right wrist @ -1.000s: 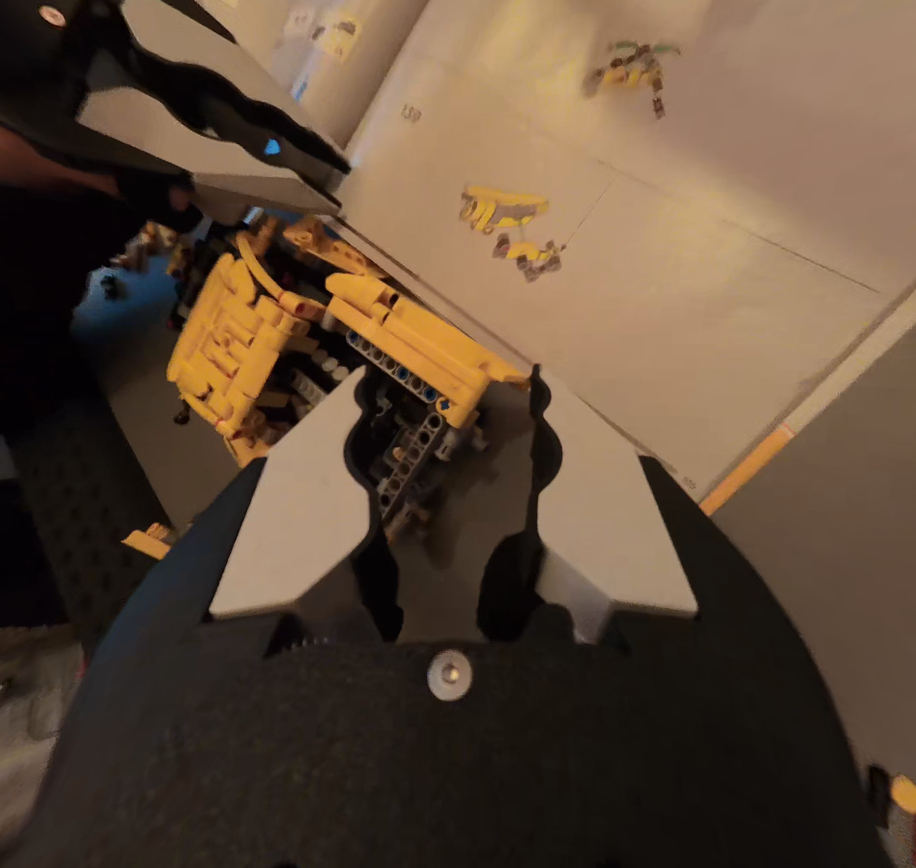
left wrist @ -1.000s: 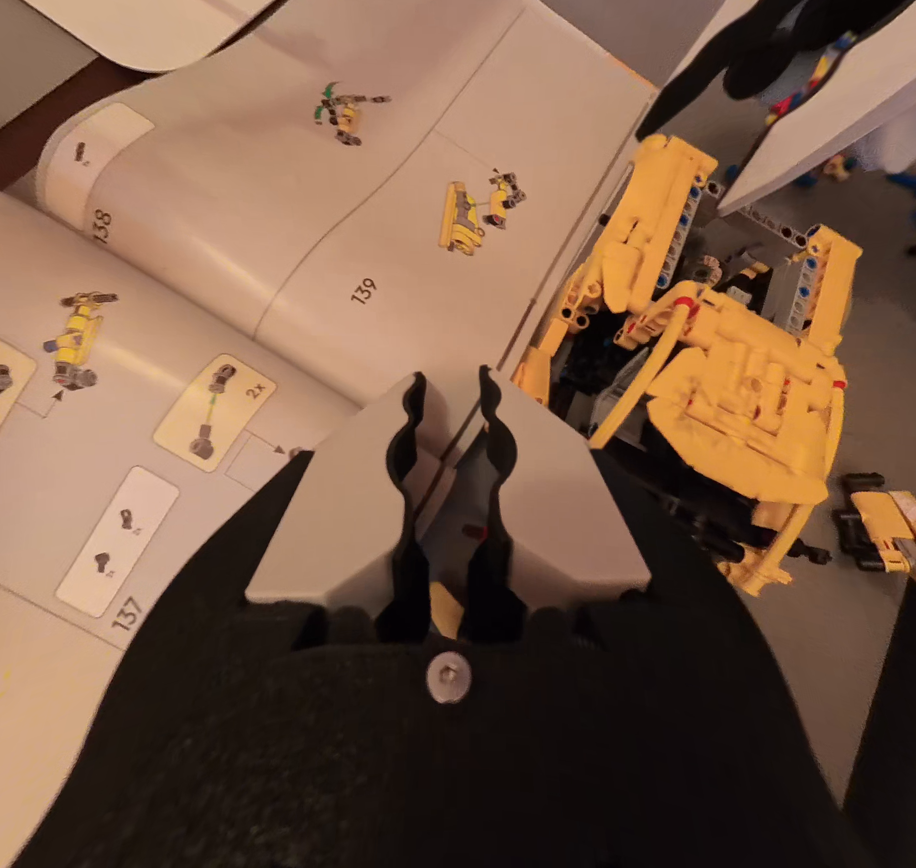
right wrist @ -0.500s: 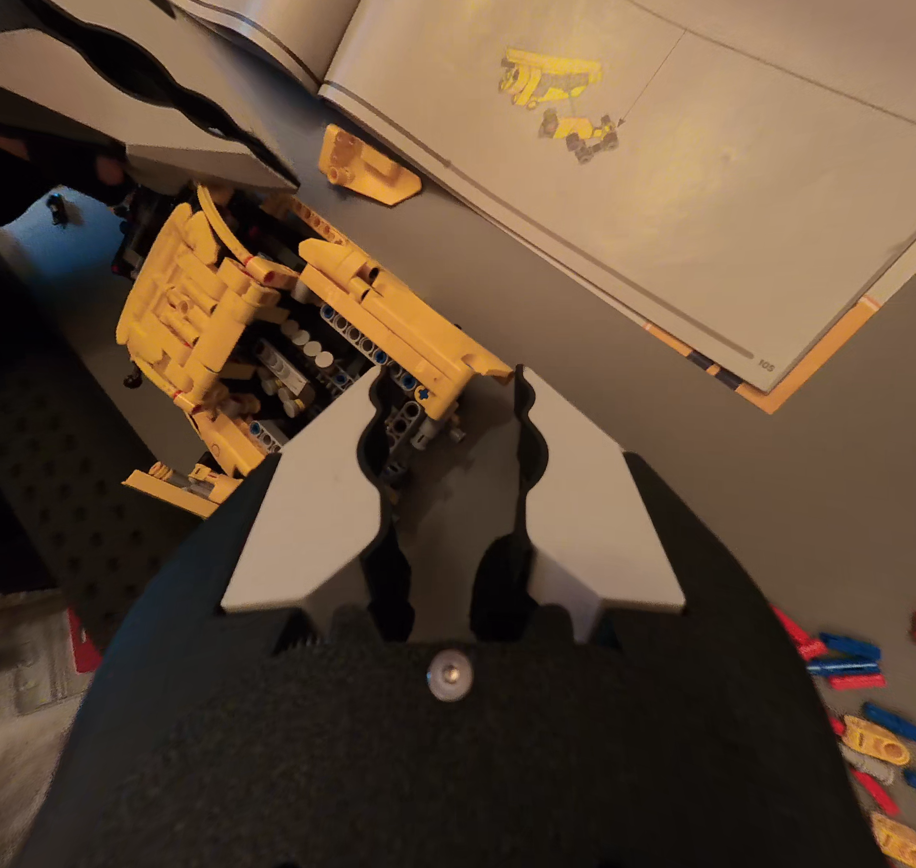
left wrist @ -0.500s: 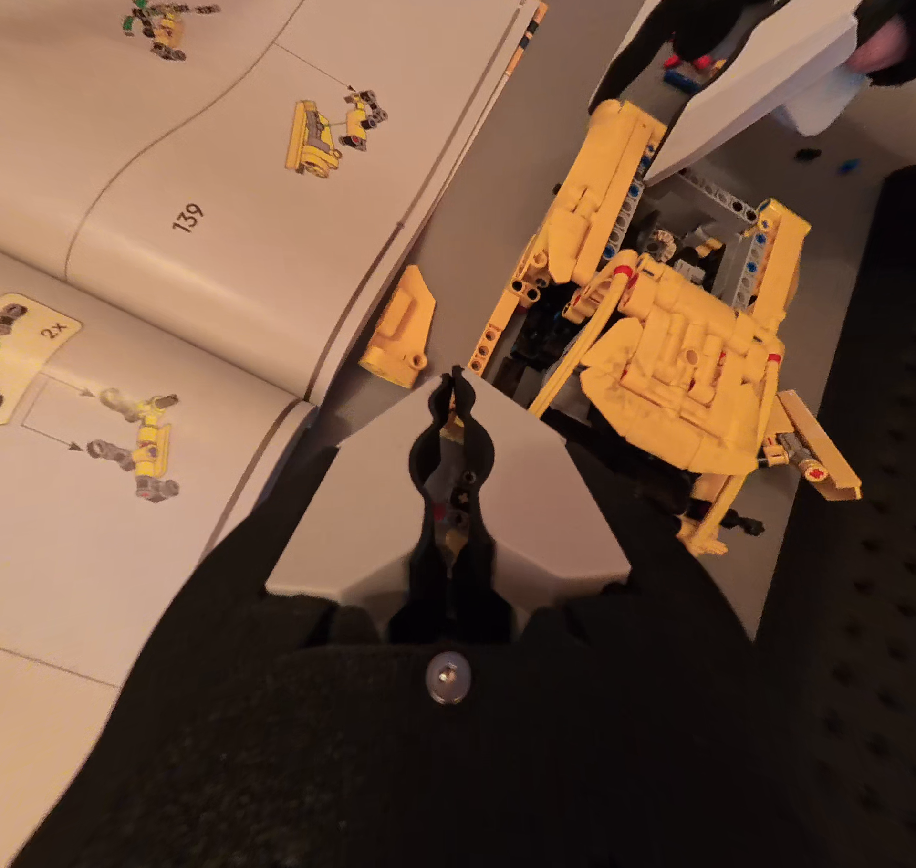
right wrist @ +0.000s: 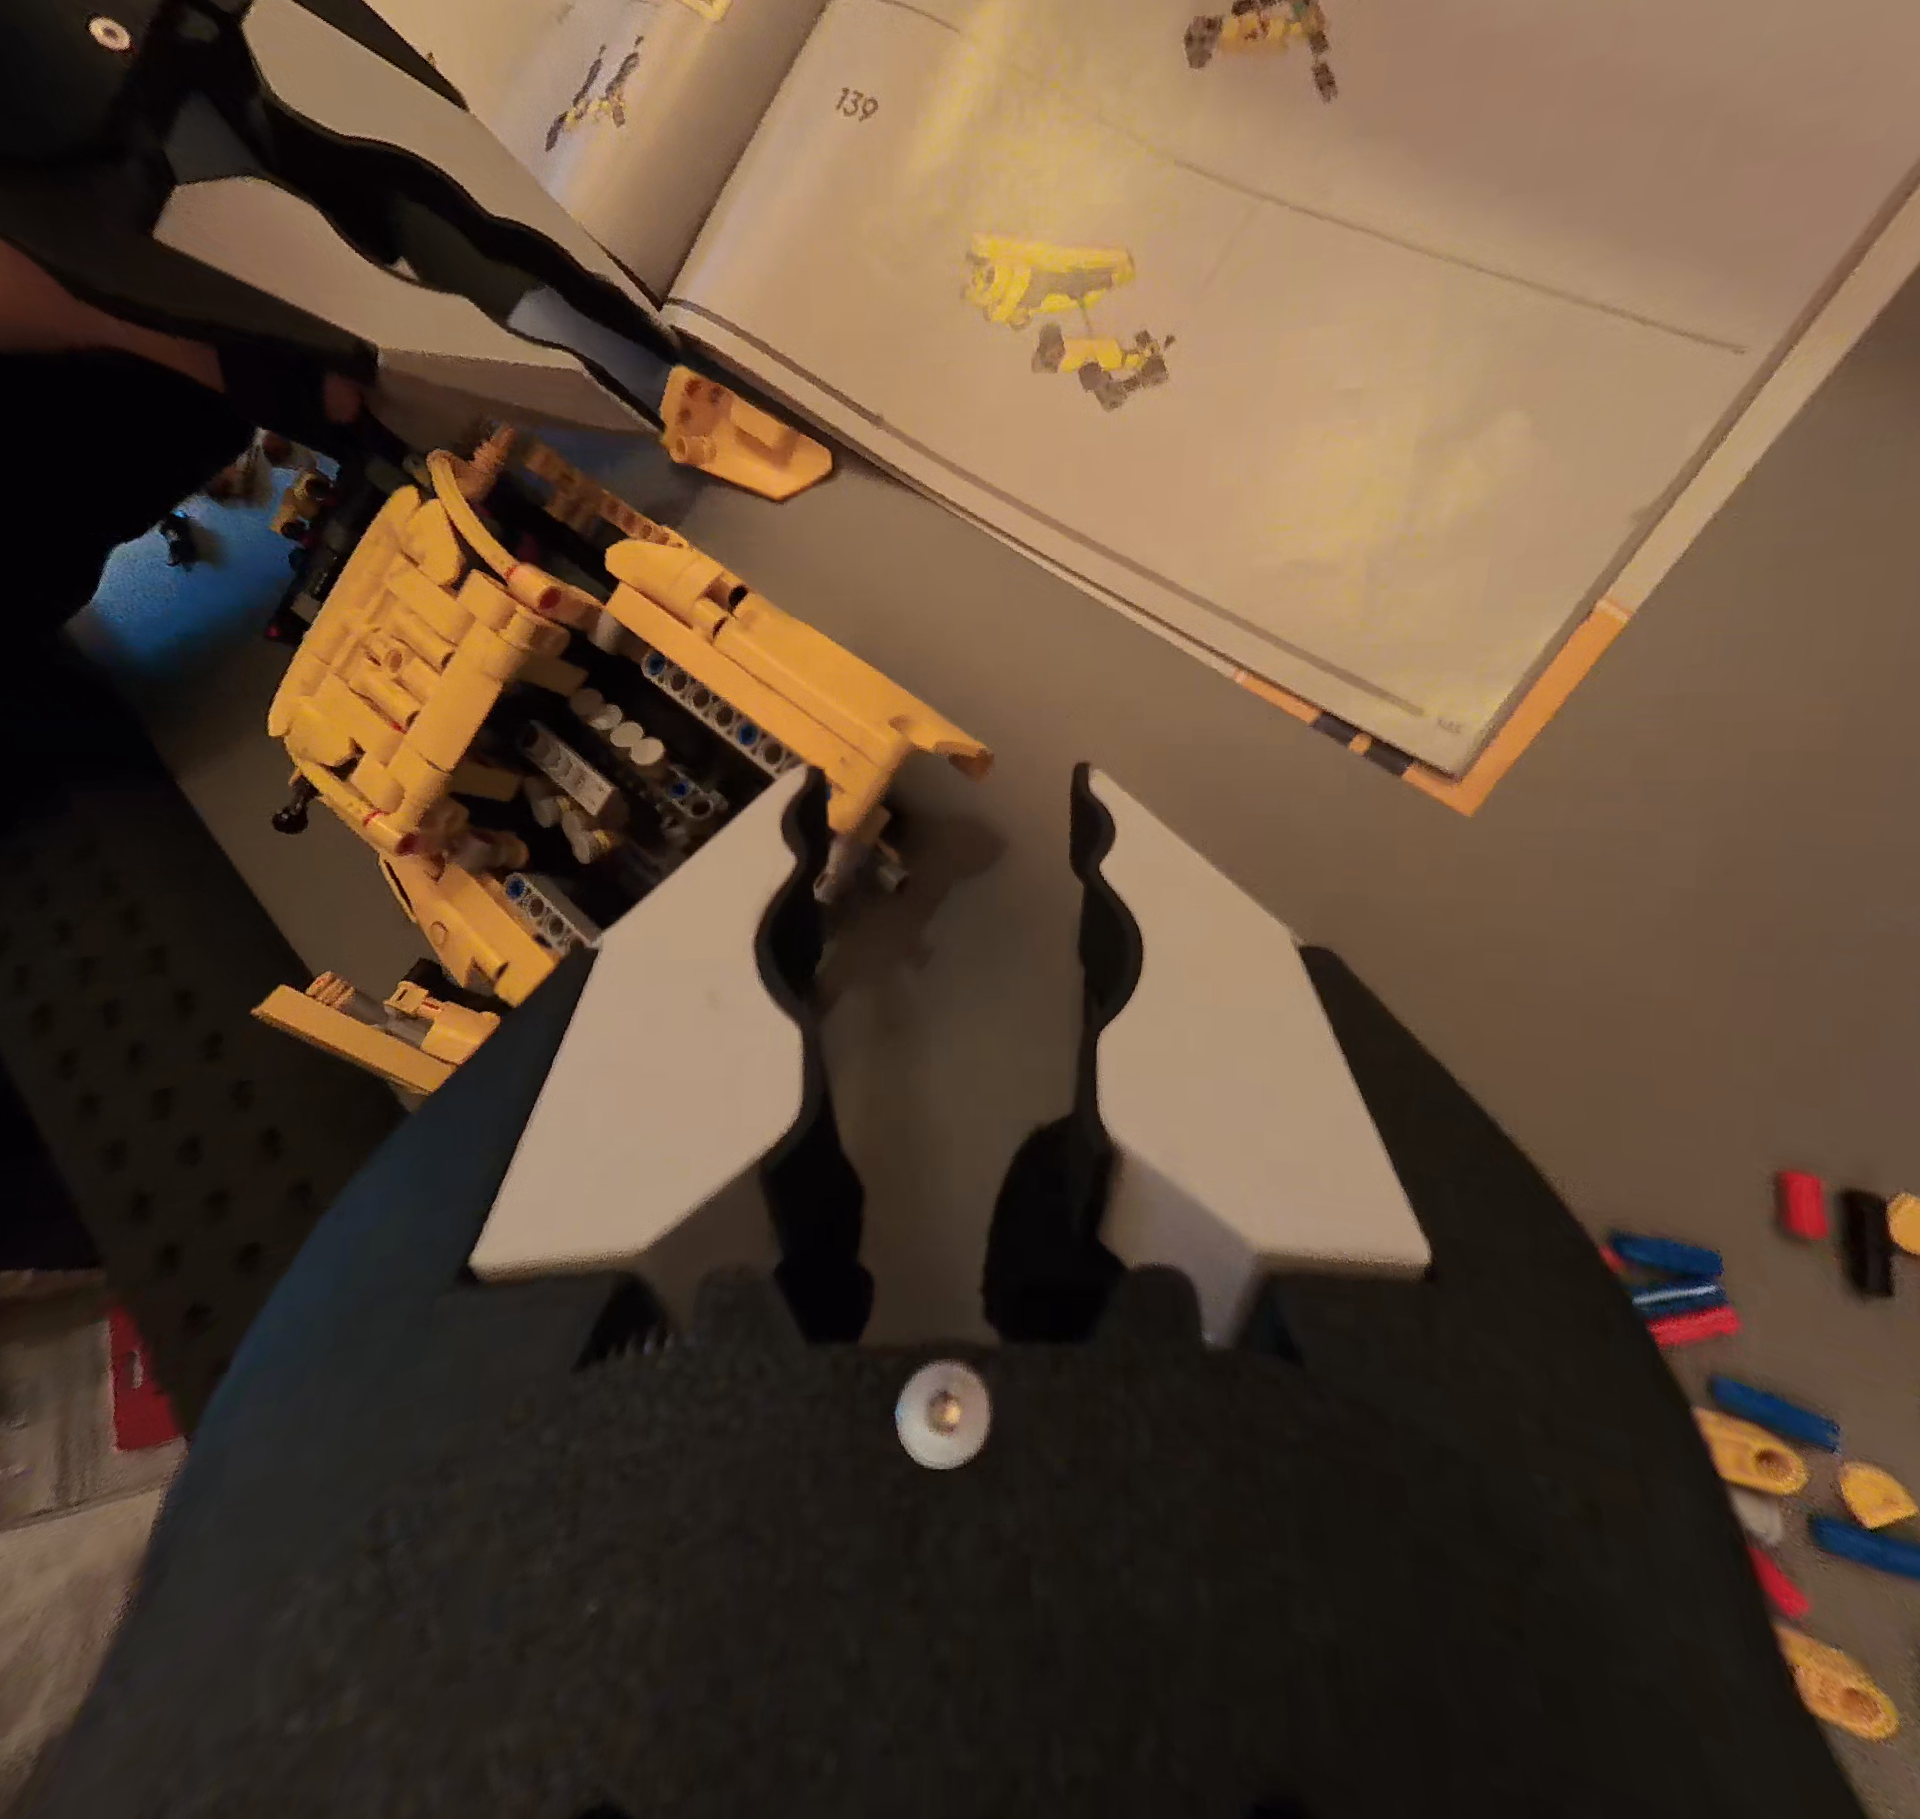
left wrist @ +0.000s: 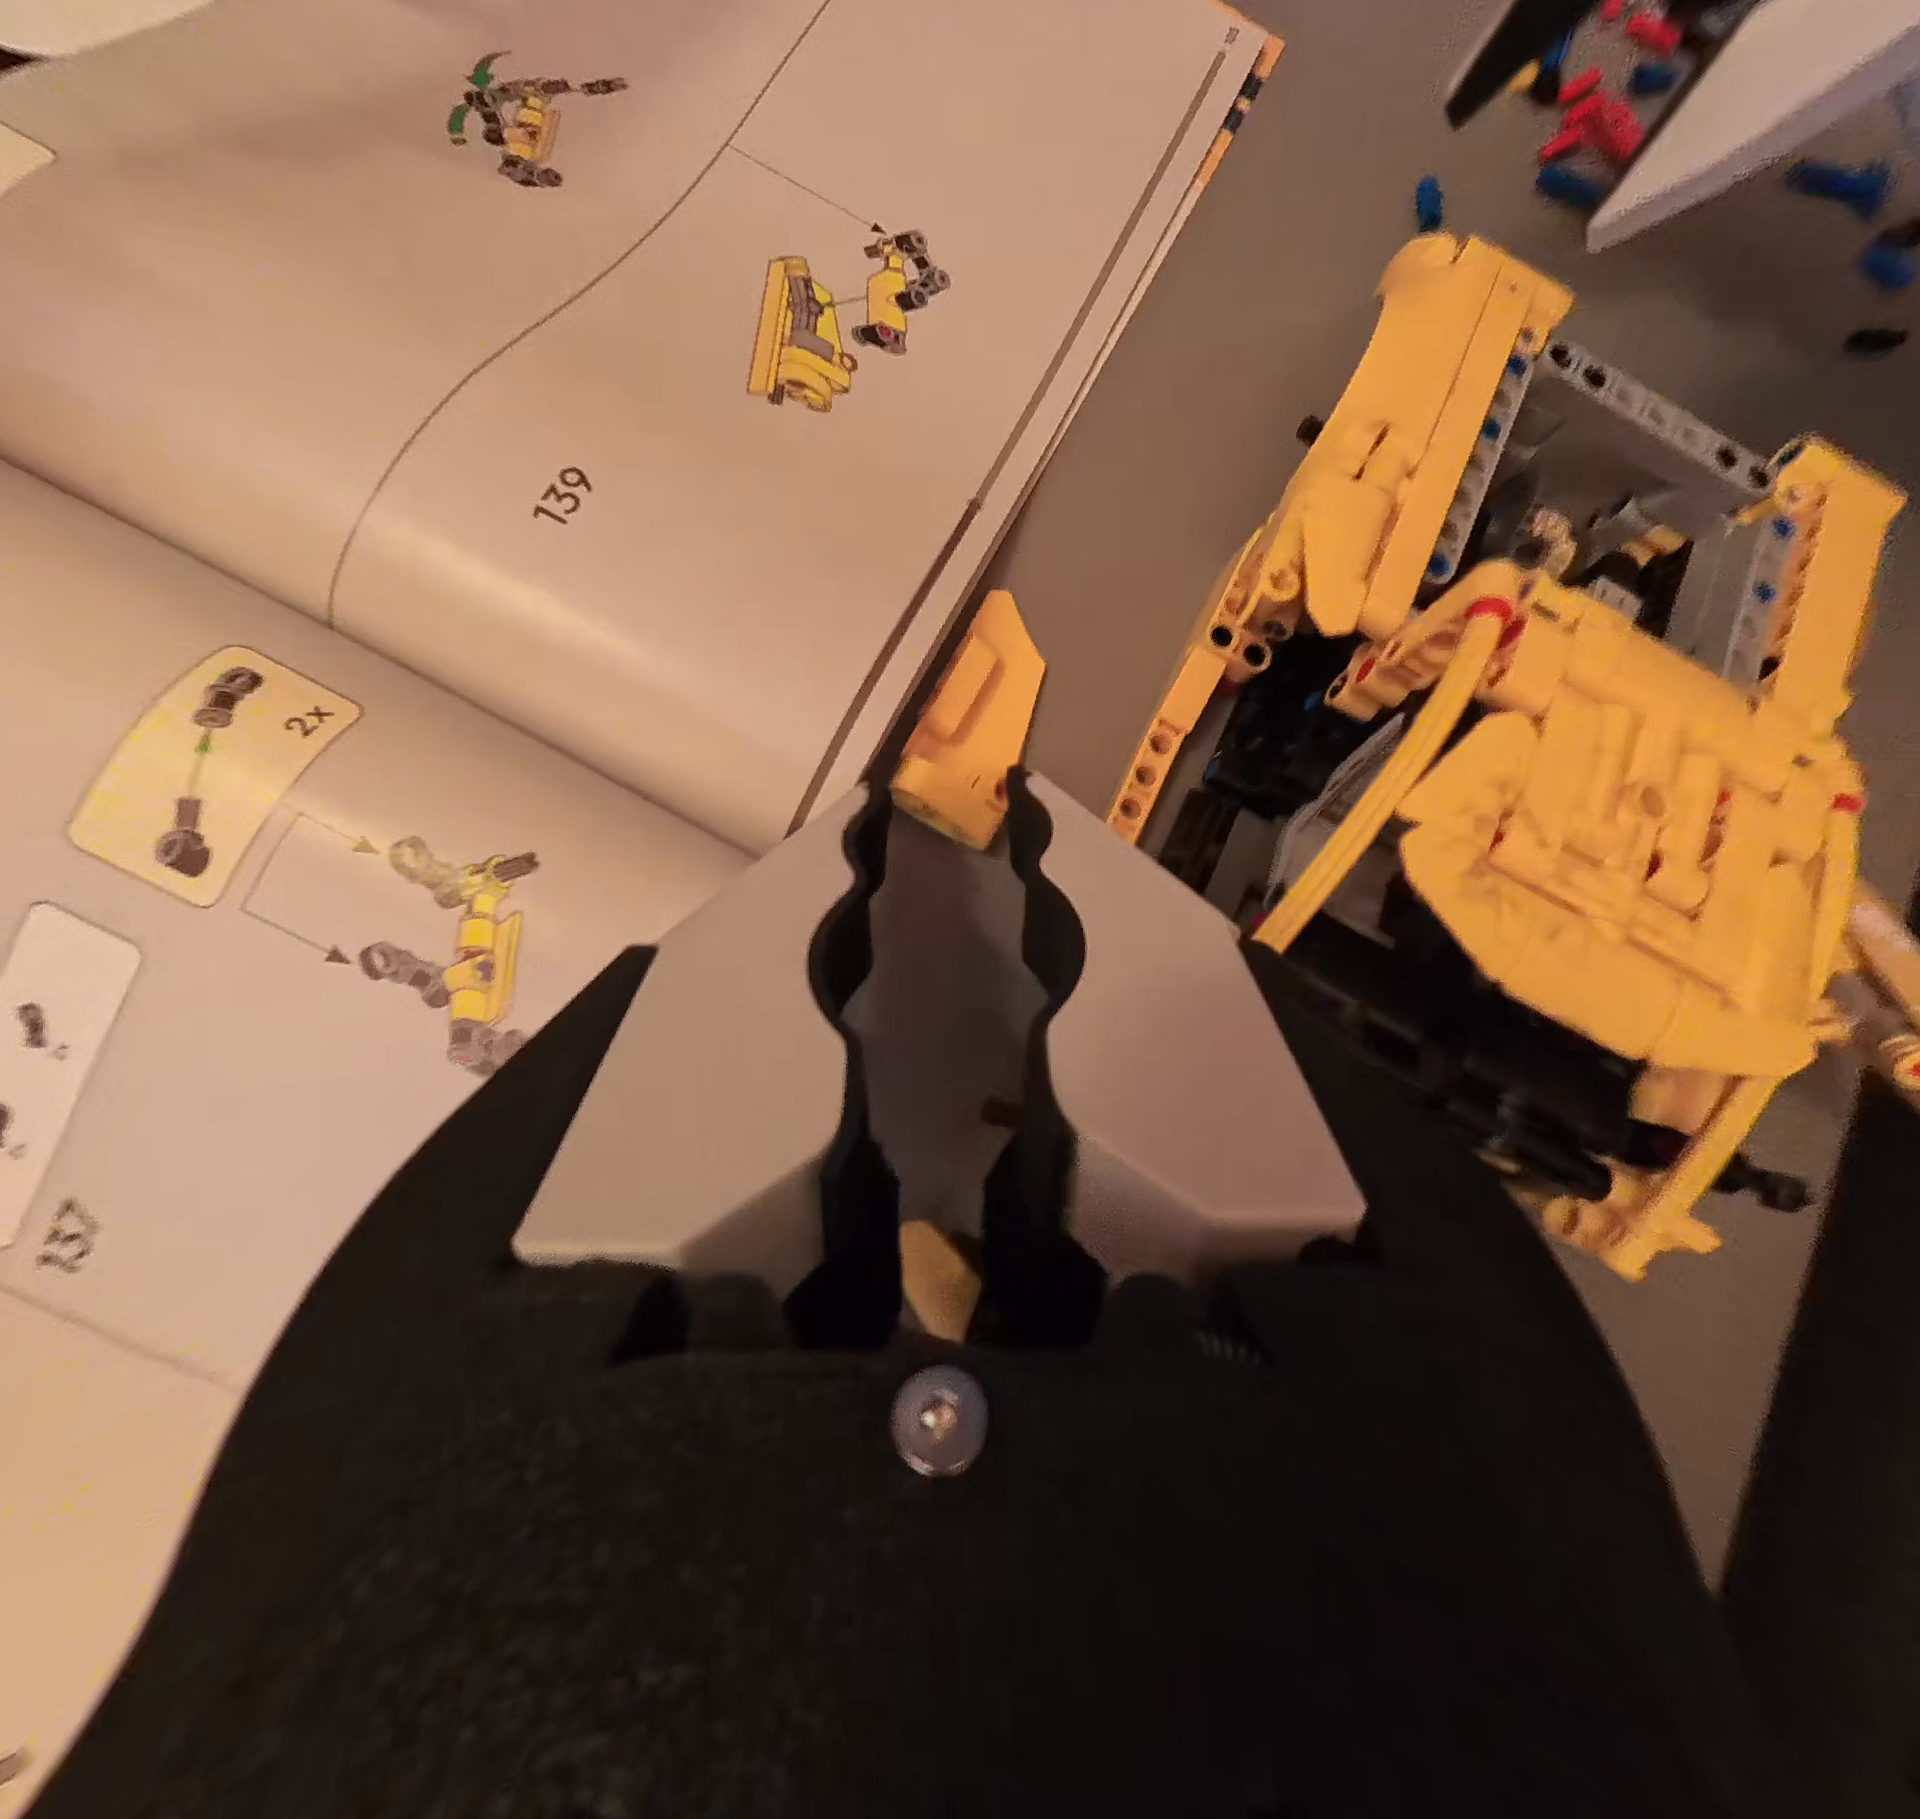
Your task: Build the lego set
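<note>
A part-built yellow lego vehicle (left wrist: pixel 1558 813) lies on the grey table, right of my left gripper; it also shows in the right wrist view (right wrist: pixel 436 668). A loose yellow panel piece (left wrist: pixel 982 709) lies beside the open instruction booklet (left wrist: pixel 520 398). My left gripper (left wrist: pixel 945 803) is open, its tips at the panel's near end; in the right wrist view (right wrist: pixel 644 367) its tips reach the panel (right wrist: pixel 748 439). My right gripper (right wrist: pixel 940 782) is open and empty, over bare table just right of the vehicle's grey frame end.
The booklet (right wrist: pixel 1299 367) covers the far table. Loose red, blue and yellow pieces (right wrist: pixel 1766 1406) lie at the right. A small yellow sub-assembly (right wrist: pixel 374 1026) lies near the vehicle. A dark perforated mat (right wrist: pixel 156 990) borders the left. Spacing between my two grippers at the tips: around 15 cm. The small yellow sub-assembly (right wrist: pixel 374 1026) is about 15 cm from my right fingertips.
My left gripper was shut half a second ago and has opened, and it has moved up to the yellow panel. My right gripper has opened wider and drawn back from the vehicle.
</note>
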Tool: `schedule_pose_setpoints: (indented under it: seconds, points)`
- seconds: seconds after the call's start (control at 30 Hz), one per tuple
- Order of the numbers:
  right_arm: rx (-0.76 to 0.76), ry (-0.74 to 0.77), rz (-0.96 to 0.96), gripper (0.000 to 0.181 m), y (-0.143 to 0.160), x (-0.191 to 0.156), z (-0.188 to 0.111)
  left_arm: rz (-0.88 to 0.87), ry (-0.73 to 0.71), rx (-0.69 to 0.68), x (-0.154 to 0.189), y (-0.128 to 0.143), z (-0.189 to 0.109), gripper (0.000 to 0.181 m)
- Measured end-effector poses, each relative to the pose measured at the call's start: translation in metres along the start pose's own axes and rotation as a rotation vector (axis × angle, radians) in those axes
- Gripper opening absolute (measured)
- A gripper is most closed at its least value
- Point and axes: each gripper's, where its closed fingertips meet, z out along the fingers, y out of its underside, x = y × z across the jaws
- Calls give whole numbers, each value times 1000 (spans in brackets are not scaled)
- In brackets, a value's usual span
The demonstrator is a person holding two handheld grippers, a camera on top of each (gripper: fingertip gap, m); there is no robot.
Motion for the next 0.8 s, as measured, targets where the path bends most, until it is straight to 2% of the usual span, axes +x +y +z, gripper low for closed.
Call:
schedule_pose_setpoints:
  seconds: [0.2,0.27,0.37,0.47,0.57,0.63,0.73,0.8]
  points:
    - [39,-8,47,45,12,5,-11,-193,31,-79,1,1,9,15]
    - [57,-16,53,45,12,5,-15,-201,19,-92,1,1,10,7]
    - [76,-22,56,44,12,6,-20,-163,-3,-115,0,2,9,7]
    - [94,-36,52,44,11,4,-24,-138,-19,-90,-1,-1,-7,6]
    - [106,-57,47,43,10,0,-27,-165,-112,-30,-17,9,-65,6]
    - [110,-63,33,43,9,-2,-28,-233,-228,3,-35,38,-126,6]
    - [115,-67,20,43,6,-2,-28,-409,-417,-25,-55,124,-215,6]
    - [114,-70,16,43,3,-1,-25,-544,-532,-58,-59,186,-260,6]
